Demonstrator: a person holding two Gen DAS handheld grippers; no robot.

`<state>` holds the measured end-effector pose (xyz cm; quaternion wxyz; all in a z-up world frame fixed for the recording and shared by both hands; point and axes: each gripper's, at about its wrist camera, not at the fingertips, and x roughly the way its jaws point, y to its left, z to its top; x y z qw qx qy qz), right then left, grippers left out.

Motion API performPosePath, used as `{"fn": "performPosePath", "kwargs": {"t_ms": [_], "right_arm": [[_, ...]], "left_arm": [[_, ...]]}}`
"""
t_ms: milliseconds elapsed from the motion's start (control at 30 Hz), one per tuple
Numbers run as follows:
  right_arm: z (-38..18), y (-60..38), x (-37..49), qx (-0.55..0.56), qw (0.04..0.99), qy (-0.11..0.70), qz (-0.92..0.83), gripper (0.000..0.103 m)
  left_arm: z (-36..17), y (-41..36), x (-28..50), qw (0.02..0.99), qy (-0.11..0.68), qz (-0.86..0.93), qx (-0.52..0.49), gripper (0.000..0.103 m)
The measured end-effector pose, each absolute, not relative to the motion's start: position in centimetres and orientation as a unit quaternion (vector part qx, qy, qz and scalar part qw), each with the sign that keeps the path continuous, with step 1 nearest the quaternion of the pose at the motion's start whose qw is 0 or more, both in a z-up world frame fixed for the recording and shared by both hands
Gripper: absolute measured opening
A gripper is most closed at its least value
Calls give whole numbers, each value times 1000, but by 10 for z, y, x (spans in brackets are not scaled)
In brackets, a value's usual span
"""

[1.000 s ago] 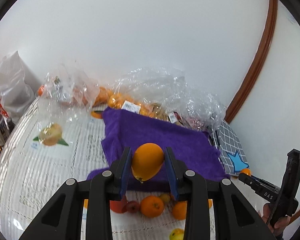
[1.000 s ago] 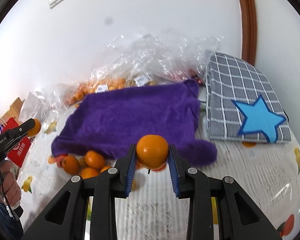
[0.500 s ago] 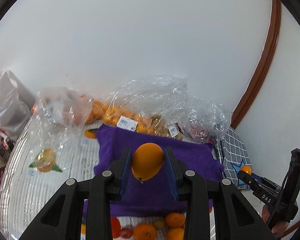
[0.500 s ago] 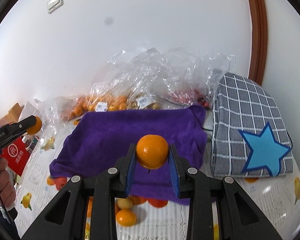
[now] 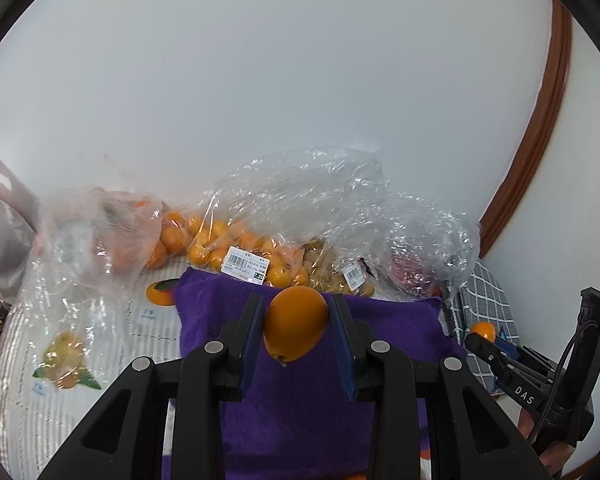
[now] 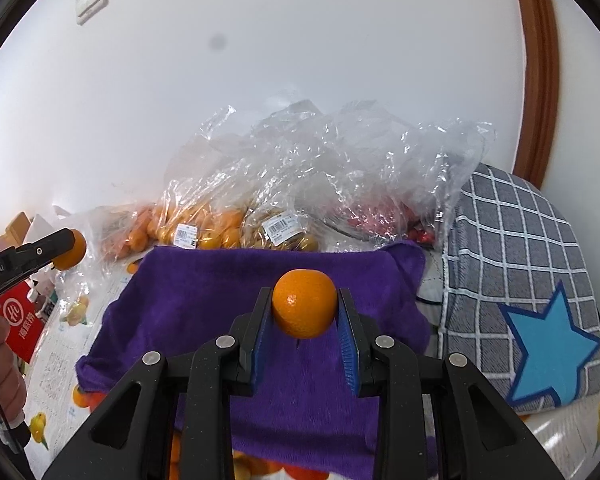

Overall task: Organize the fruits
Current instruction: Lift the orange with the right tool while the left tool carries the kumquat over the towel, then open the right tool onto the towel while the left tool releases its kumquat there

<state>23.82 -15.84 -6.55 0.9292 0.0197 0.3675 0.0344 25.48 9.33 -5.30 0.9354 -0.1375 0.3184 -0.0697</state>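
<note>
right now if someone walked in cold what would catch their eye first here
Each gripper is shut on an orange fruit: the left gripper holds an oval orange, the right gripper a round tangerine, both above the purple towel. Behind the towel, crinkled clear plastic bags of fruit pile against the white wall.

The table (image 5: 112, 320) in front of me is covered with a white fruit-print cloth. A purple towel (image 6: 204, 304) lies spread across the middle of my frames. Behind it, toward the wall, sit clear plastic bags of oranges (image 5: 236, 240). At the right of my right view lies a grey checked cloth with a blue star (image 6: 540, 340). A red packet (image 6: 18, 320) rests at the left edge.
</note>
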Motion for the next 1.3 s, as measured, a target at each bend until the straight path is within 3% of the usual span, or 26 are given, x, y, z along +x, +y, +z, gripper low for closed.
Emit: {"fn": "performPosePath", "kwargs": {"t_ms": [533, 1000, 1100, 1233, 1300], "right_arm": [[-139, -157, 289, -9, 893, 450, 23, 31], [-163, -160, 291, -6, 881, 473, 17, 31], [-163, -160, 289, -6, 881, 473, 19, 34], [-157, -159, 283, -13, 887, 461, 22, 47], [-151, -156, 280, -18, 893, 450, 24, 51]], "left_arm": [[-131, 85, 316, 900, 410, -65, -132, 32], [-158, 79, 323, 883, 454, -53, -106, 32], [-158, 77, 323, 884, 454, -53, -103, 32], [-158, 79, 325, 881, 456, -58, -109, 32], [-155, 80, 324, 882, 454, -58, -114, 41]]}}
